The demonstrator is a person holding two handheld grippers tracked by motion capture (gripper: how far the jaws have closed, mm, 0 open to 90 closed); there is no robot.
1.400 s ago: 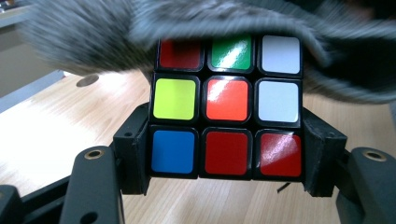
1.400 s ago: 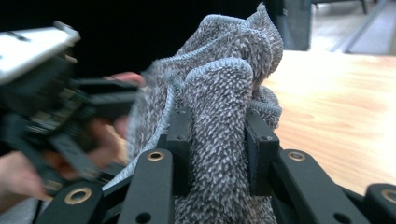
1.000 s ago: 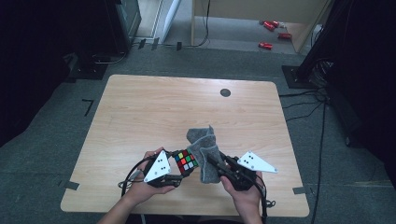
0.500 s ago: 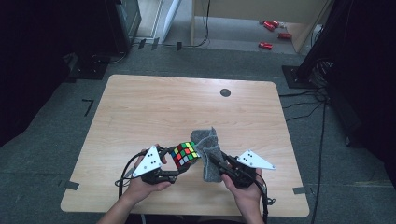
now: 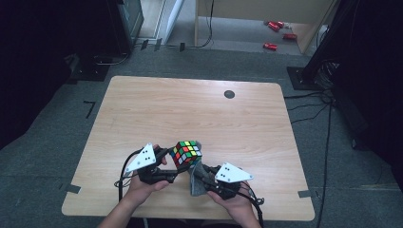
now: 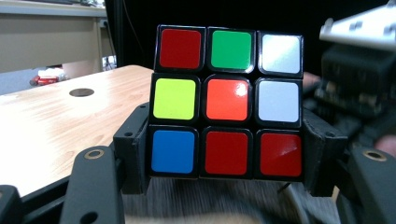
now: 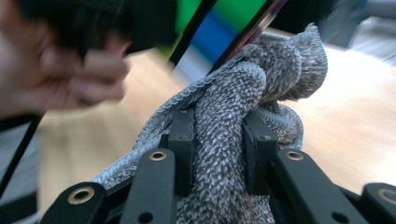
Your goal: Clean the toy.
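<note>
Pale wood worktop [image 5: 157, 109] on grey carpet, dark all round; at the near edge, right gripper [image 5: 202, 173] with fingers [image 7: 183, 135] pinching a bunched grey cloth [image 7: 233, 140], soft, limp and light, likely best gripped in a thick fold as now. Just left and a little farther, puzzle cube [image 6: 228, 100] clamped by its two side faces in the left gripper [image 5: 173, 166], raised off the wood and touching the cloth: rigid, light, glossy and probably slippery, with layers apt to twist, so flat opposing faces seem safest. Farther off, bare wood with a dark round hole [image 5: 229, 94].
</note>
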